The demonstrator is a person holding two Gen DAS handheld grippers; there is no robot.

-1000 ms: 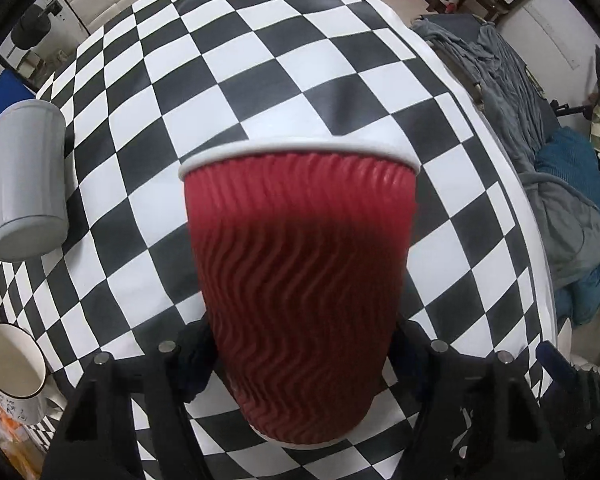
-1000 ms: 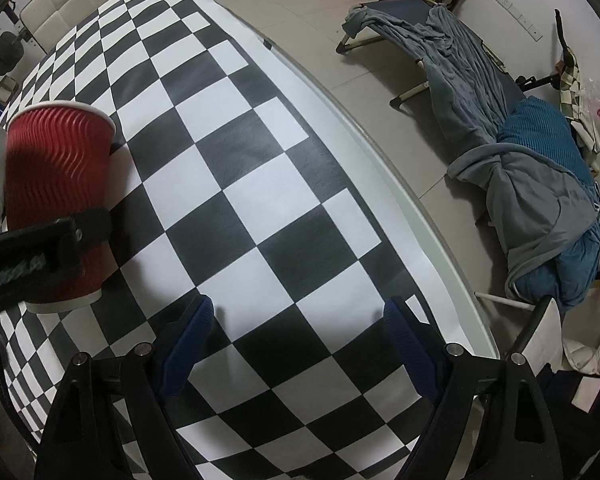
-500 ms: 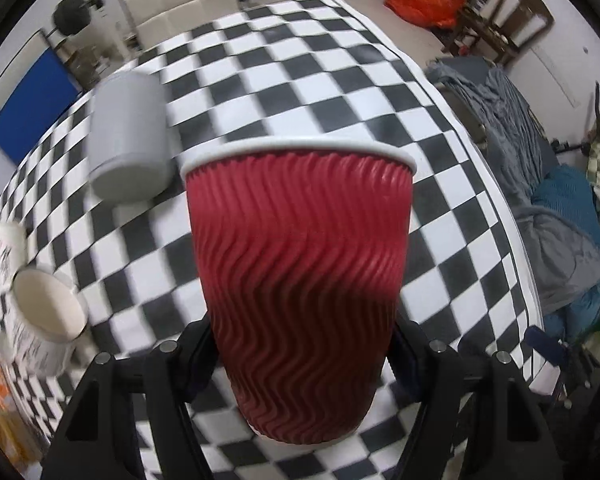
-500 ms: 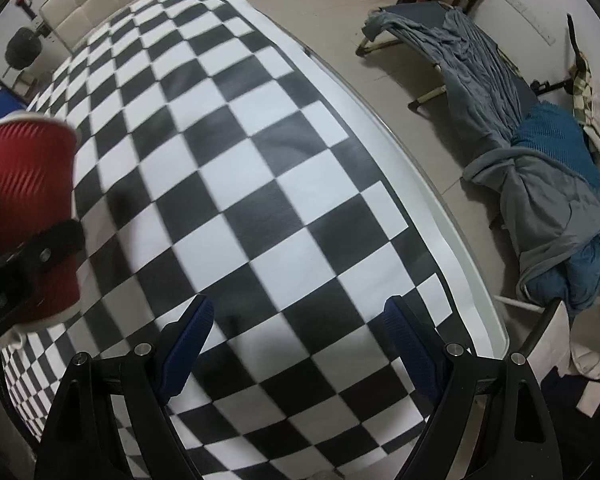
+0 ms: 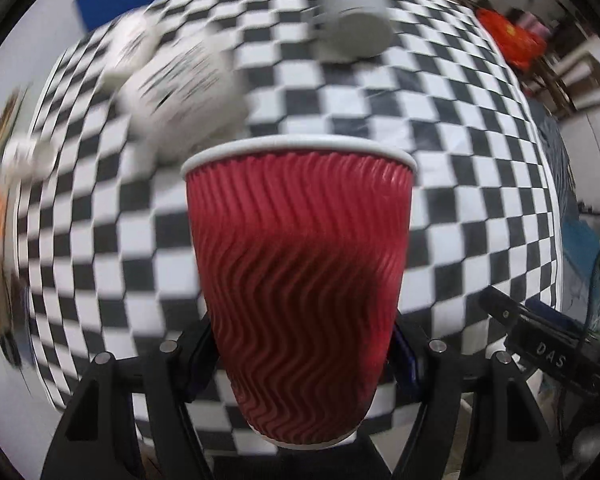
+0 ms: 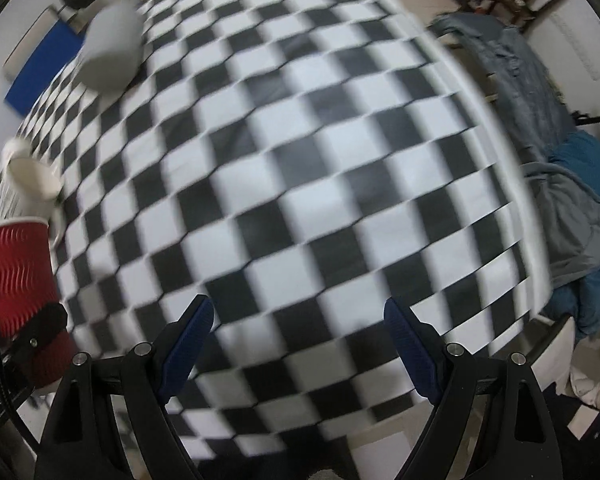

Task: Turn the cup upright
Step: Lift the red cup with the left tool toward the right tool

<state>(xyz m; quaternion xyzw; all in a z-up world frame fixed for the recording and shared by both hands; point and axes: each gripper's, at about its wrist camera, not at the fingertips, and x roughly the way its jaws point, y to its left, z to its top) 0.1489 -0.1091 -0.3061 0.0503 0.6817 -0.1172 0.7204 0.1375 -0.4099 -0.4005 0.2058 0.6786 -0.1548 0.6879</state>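
A red ribbed paper cup [image 5: 300, 280] with a white rim fills the middle of the left wrist view. My left gripper [image 5: 300, 356] is shut on its lower part and holds it in the air above the checkered table [image 5: 480, 168]. The rim points away from the camera. The cup also shows at the left edge of the right wrist view [image 6: 18, 280], held by the left gripper. My right gripper [image 6: 296, 344] is open and empty above the table's near edge.
A grey cylinder [image 5: 352, 20] lies on its side at the far end of the table. A white mug with black print [image 5: 180, 92] lies next to it, blurred. A cot with grey and blue cloth [image 6: 560, 160] stands beyond the table's right edge.
My left gripper has swung with the red cup; the grey cylinder and white mug have slid from left to upper middle of its view. My right gripper has pulled back from the table.
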